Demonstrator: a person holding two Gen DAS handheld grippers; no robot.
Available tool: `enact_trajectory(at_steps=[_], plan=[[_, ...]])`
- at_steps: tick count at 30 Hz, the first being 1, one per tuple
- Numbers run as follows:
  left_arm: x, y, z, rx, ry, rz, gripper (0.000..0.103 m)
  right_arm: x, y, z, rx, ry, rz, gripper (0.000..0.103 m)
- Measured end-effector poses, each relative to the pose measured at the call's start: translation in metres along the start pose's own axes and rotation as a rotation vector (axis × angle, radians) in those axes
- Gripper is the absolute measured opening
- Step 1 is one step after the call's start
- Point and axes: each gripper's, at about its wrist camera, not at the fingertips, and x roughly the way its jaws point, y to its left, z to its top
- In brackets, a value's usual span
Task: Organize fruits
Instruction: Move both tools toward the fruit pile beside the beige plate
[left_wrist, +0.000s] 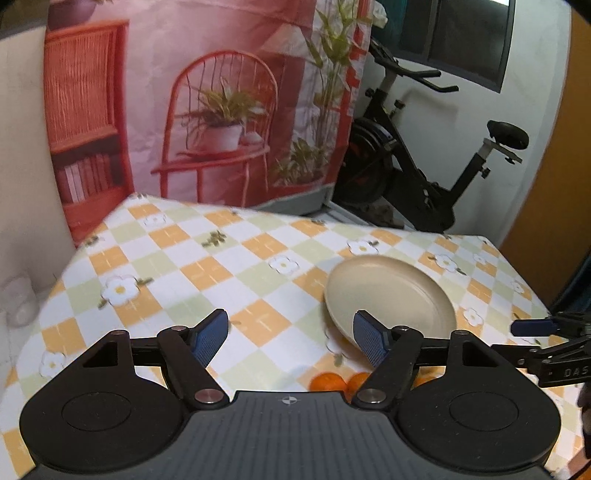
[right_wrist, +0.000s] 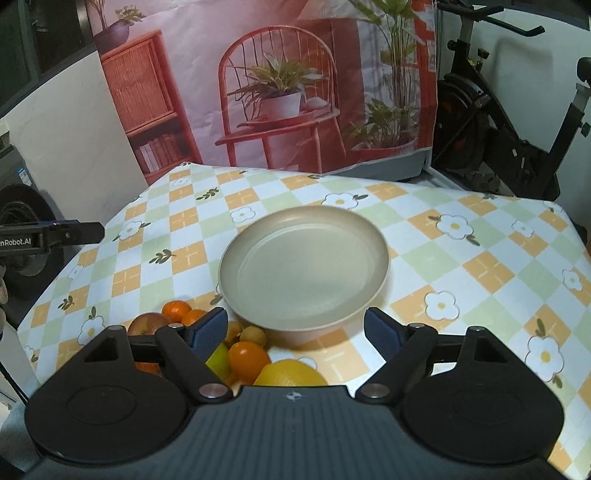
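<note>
A beige plate (right_wrist: 303, 269) sits empty on the checked tablecloth; it also shows in the left wrist view (left_wrist: 391, 291). A pile of fruit lies in front of it: small oranges (right_wrist: 177, 309), an apple (right_wrist: 146, 323), an orange (right_wrist: 248, 357), a lemon (right_wrist: 290, 373), a green fruit (right_wrist: 218, 358) and small brown fruits (right_wrist: 253, 335). My right gripper (right_wrist: 295, 330) is open above the pile's right part, empty. My left gripper (left_wrist: 290, 338) is open and empty, left of the plate, with two oranges (left_wrist: 328, 382) just below it.
The table (right_wrist: 480, 258) has a flowered orange, green and white cloth. A printed backdrop (right_wrist: 277, 85) hangs behind the far edge. An exercise bike (left_wrist: 424, 158) stands to the back right. The other gripper shows at the edge of each view (left_wrist: 546, 343) (right_wrist: 51, 236).
</note>
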Motion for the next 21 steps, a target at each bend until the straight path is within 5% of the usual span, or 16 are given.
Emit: enact_trajectory(at_steps=[21], plan=[[-0.014, -0.012, -0.025, 0.117, 0.021, -0.010, 0.076, 0.002, 0.036, -0.029, -0.053, 0.052, 0.078, 0.083]])
